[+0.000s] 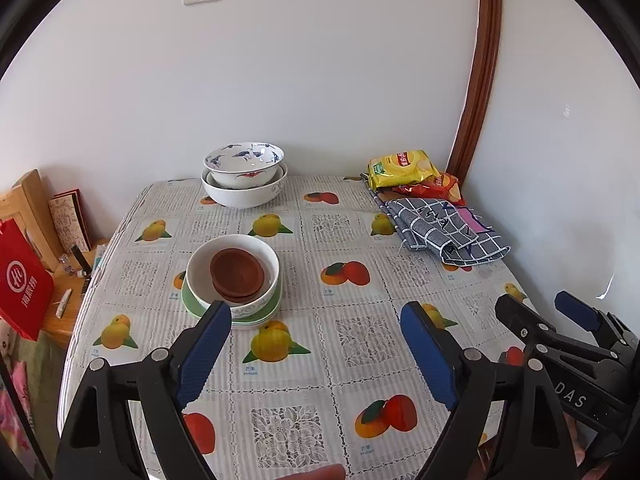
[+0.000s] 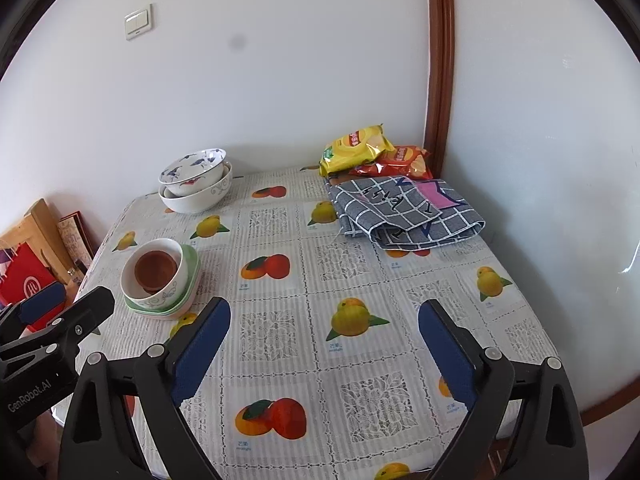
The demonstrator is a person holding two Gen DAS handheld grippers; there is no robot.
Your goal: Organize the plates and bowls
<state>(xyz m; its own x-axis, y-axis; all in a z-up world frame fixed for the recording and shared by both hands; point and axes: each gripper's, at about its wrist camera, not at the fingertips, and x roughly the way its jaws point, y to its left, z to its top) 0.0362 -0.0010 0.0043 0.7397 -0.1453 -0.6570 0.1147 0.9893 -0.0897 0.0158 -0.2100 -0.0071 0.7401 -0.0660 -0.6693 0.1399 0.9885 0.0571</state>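
Left wrist view: the left gripper (image 1: 316,344) hangs over the near part of the table (image 1: 360,344), its blue-padded jaws spread wide with nothing between them. Just past its left finger sits a stack: a white bowl (image 1: 234,276) with two brown saucers (image 1: 238,272) nested inside, resting on green plates (image 1: 240,316). Farther back, close to the wall, a blue-patterned bowl (image 1: 244,164) sits inside a larger white bowl (image 1: 244,192). At the far right corner lie a yellow chip bag (image 1: 402,166), a red chip bag (image 1: 436,188) partly under it, and a folded checked cloth (image 1: 444,232) just in front of them. The right gripper (image 1: 536,312) shows at the right edge, jaws apart and empty. In the right wrist view, the right gripper (image 2: 324,344) is likewise wide open above the fruit-print tablecloth (image 2: 352,280), holding nothing, well apart from the near stack (image 2: 158,280) at the left and the far bowls (image 2: 196,184) beyond it. The left gripper (image 2: 68,300) enters from the left edge beside a red bag (image 2: 24,284) off the table. A light switch (image 2: 138,22) is on the wall.
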